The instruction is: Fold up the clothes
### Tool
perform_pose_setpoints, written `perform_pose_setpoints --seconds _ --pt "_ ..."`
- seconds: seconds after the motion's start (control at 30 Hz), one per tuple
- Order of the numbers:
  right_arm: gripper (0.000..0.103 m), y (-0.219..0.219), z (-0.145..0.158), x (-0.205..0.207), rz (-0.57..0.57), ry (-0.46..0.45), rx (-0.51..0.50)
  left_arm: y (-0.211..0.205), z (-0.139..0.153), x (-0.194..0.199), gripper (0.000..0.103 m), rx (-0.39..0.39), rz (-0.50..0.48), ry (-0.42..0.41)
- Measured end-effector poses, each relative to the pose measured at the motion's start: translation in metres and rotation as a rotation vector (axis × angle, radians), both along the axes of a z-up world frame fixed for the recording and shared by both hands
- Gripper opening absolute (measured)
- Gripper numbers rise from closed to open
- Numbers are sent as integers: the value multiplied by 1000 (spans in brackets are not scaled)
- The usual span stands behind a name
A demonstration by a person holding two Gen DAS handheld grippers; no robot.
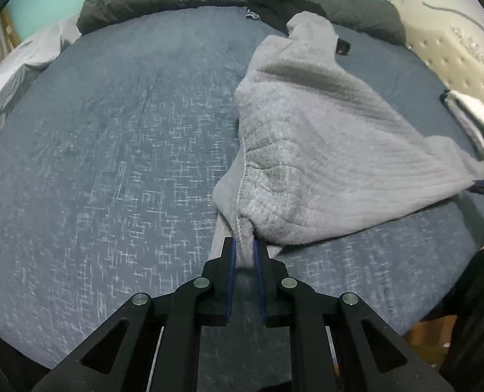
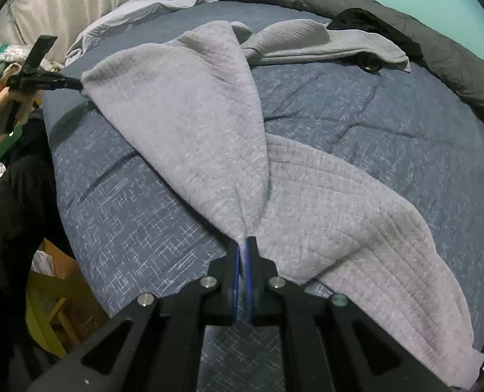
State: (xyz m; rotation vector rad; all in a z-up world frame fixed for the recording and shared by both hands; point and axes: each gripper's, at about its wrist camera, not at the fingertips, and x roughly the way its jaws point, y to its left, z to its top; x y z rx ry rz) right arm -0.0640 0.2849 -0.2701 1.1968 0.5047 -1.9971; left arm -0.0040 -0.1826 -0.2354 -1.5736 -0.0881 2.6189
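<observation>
Grey quilted garment [image 2: 193,124] — soft, limp, bulky — spread over the blue bed [image 1: 111,163], centre to right of frame. Left claw [image 1: 243,248] clamped on one bunched edge; right claw [image 2: 242,248] clamped on another, apparently a hem corner. Best held at corners. No containers visible.

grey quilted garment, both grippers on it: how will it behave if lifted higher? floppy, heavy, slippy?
Likely floppy: the grey garment sags and creases between the left gripper and right gripper. Probably on the heavy side for clothing, given its thick quilted fleece. Slip seems unlikely: both grippers pinch bunched fabric, and the nap looks grippy.
</observation>
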Motion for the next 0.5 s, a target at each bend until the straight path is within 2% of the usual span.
perform_pose_setpoints --seconds 0.1,0.2,0.33,0.5 --pt "3 5 -3 -4 -19 -7 -2 -10 13 1 16 12 16 26" --pt "3 8 -7 -8 -39 -17 -12 -26 19 -11 17 33 72 50" --pt "3 9 -11 -3 -52 -30 -12 -39 8 -41 17 75 137 50" --pt "3 11 -10 -1 -62 -36 -23 -32 -21 -93 17 85 189 11"
